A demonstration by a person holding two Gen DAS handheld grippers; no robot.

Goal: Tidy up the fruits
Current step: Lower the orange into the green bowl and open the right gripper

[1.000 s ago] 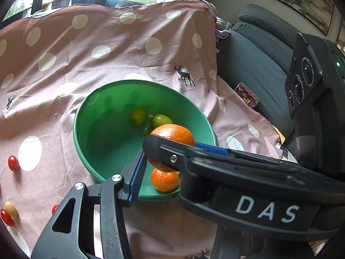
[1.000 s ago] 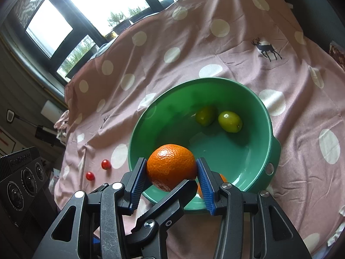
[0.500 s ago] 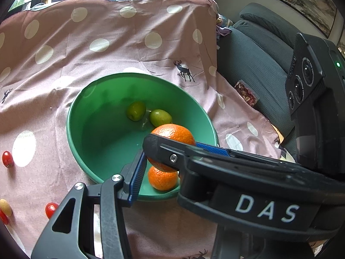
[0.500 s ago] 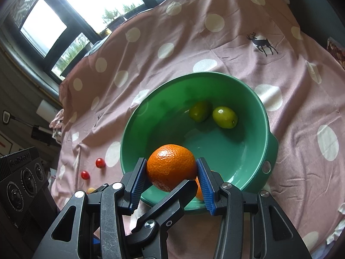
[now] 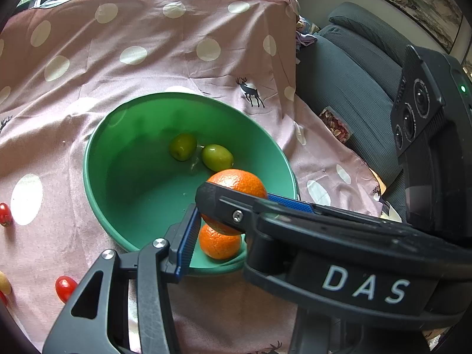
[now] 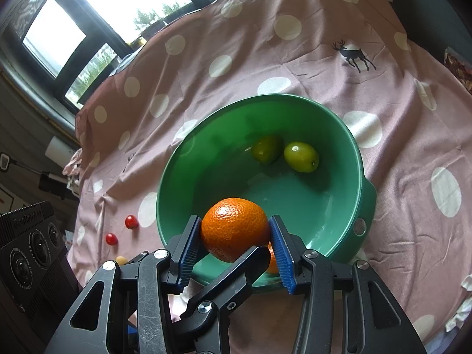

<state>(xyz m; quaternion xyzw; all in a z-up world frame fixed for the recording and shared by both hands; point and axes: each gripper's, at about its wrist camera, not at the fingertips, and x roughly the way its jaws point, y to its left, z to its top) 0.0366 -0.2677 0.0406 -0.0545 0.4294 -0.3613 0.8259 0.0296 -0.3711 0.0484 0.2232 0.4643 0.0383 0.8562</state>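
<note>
My right gripper (image 6: 234, 243) is shut on an orange (image 6: 234, 228) and holds it above the near rim of a green bowl (image 6: 358, 159). In the left wrist view the same orange (image 5: 239, 181) shows over the bowl (image 5: 97, 144), with the right gripper's body crossing in front. Inside the bowl lie two green fruits (image 5: 183, 146) (image 5: 217, 157) and a second orange (image 5: 219, 242). My left gripper (image 5: 224, 230) is open and empty, one blue pad (image 5: 185, 244) by the bowl's near edge; its other finger is hidden behind the right gripper.
Red cherry tomatoes (image 5: 5, 214) (image 5: 65, 287) and a yellow one (image 5: 4, 283) lie on the pink polka-dot cloth (image 5: 132, 44) left of the bowl. A grey sofa (image 5: 354, 67) stands at the right. Windows are behind.
Both grippers have moved forward toward the bowl, so it sits lower and nearer in the views. The orange stays gripped in the right gripper.
</note>
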